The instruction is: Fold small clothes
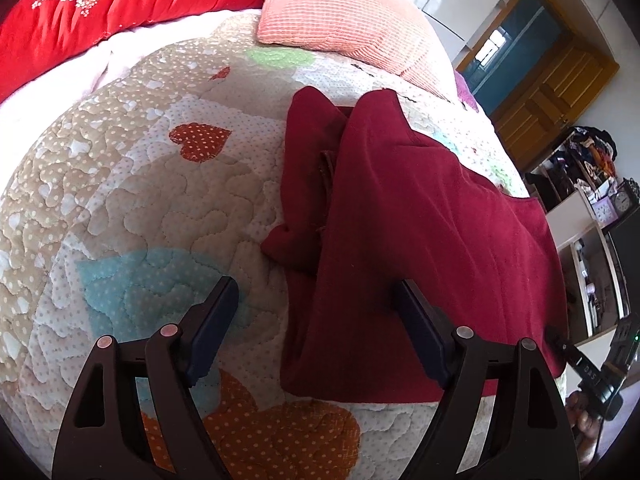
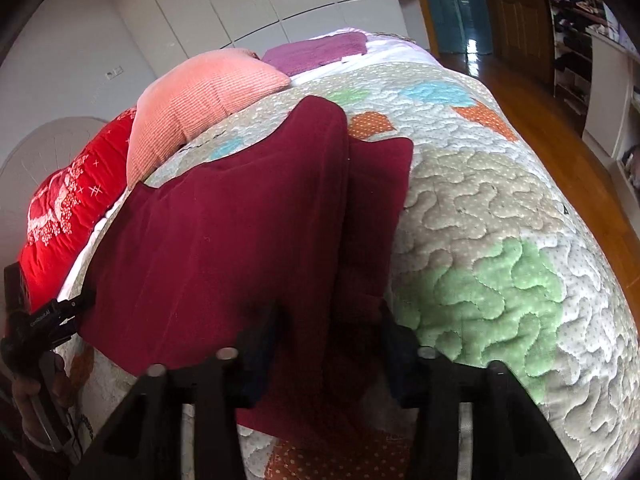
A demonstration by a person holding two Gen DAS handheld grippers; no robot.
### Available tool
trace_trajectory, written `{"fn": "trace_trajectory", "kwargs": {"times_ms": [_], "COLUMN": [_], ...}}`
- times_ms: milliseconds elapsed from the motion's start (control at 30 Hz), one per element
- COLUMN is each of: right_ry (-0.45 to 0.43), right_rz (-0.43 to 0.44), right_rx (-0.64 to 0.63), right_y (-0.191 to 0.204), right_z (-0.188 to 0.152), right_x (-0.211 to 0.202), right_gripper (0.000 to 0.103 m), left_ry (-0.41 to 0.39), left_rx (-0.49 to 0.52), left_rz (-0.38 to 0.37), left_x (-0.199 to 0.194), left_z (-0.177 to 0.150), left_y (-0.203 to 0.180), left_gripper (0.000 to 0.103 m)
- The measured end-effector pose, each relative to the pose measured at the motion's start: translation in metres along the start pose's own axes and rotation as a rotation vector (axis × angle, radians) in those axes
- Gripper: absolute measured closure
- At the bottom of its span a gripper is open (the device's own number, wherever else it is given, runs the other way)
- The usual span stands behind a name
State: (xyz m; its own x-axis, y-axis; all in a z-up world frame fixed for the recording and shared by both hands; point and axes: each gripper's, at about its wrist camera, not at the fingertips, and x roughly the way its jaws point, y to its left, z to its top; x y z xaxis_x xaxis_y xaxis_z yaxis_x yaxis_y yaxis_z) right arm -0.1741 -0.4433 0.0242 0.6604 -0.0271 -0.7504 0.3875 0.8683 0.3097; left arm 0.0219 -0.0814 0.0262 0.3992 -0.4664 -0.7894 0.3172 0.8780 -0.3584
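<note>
Bed: you work over a quilted bedspread (image 1: 132,200) with heart patches.
On it: your dark red garment (image 1: 400,220) lies partly folded; a peach pillow (image 1: 344,20) sits beyond it, a red quilt (image 1: 100,4) beside that, a purple towel (image 2: 320,54) farther off.

Dark red garment (image 1: 420,232) on heart-patterned quilt (image 1: 132,184)
Left gripper (image 1: 314,320) open over the garment's near left edge; pink pillow (image 1: 344,20) beyond it.

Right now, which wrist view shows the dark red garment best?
The left wrist view: the dark red garment lies lit and almost whole on the quilt, its bunched fold visible. In the right wrist view the garment is clear farther away, but its near end sits in shadow between the right tongs.
</note>
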Motion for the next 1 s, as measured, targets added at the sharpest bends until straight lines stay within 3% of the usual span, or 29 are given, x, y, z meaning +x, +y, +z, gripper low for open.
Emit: {"fn": "trace_trajectory", "kwargs": {"times_ms": [33, 133, 200, 267, 367, 400, 467, 500, 633, 700, 800, 1000], "right_ry": [-0.012, -0.063, -0.084, -0.059, 0.064, 0.051, 0.002, -0.031, -0.1, -0.093, -0.008, 0.153], "right_rz": [-0.01, -0.035, -0.059, -0.08, -0.116, -0.131, -0.17, -0.181, -0.101, -0.009, 0.129, 0.239], "right_rx": [-0.029, -0.092, -0.115, -0.118, -0.146, -0.135, -0.085, -0.06, -0.083, -0.126, -0.188, -0.222], "right_y": [0.004, 0.011, 0.013, 0.013, 0.012, 0.01, 0.006, 0.006, 0.04, 0.071, 0.121, 0.199], "right_z": [0.003, 0.017, 0.025, 0.026, 0.013, 0.01, 0.011, 0.014, 0.035, 0.046, 0.06, 0.079], "right_x": [-0.003, -0.02, -0.027, -0.021, 0.005, 0.003, -0.013, -0.024, -0.055, -0.051, -0.018, 0.067], "right_gripper": [0.08, 0.082, 0.083, 0.083, 0.081, 0.08, 0.048, 0.042, 0.039, 0.029, 0.026, 0.026], "left_ry": [0.006, 0.037, 0.02, 0.025, 0.032, 0.033, 0.029, 0.023, 0.003, 0.004, 0.007, 0.006], "left_rx": [0.017, 0.066, 0.109, 0.108, 0.045, 0.022, -0.019, -0.039, -0.059, -0.054, -0.06, -0.036], "left_rz": [-0.014, -0.06, -0.025, -0.017, -0.021, -0.018, -0.005, 0.004, 0.048, 0.071, 0.069, 0.078], "left_x": [0.0, 0.0, -0.002, -0.001, -0.003, -0.005, -0.011, -0.014, -0.024, -0.024, -0.023, -0.017], "left_z": [-0.001, -0.007, -0.011, -0.013, -0.01, -0.009, -0.009, -0.01, -0.01, -0.011, -0.012, -0.009], "left_y": [-0.003, -0.018, -0.027, -0.027, -0.017, -0.014, -0.005, -0.002, 0.005, 0.008, 0.012, 0.012], "left_gripper": [0.028, 0.035, 0.035, 0.035, 0.035, 0.035, 0.035, 0.035, 0.034, 0.034, 0.034, 0.033]}}
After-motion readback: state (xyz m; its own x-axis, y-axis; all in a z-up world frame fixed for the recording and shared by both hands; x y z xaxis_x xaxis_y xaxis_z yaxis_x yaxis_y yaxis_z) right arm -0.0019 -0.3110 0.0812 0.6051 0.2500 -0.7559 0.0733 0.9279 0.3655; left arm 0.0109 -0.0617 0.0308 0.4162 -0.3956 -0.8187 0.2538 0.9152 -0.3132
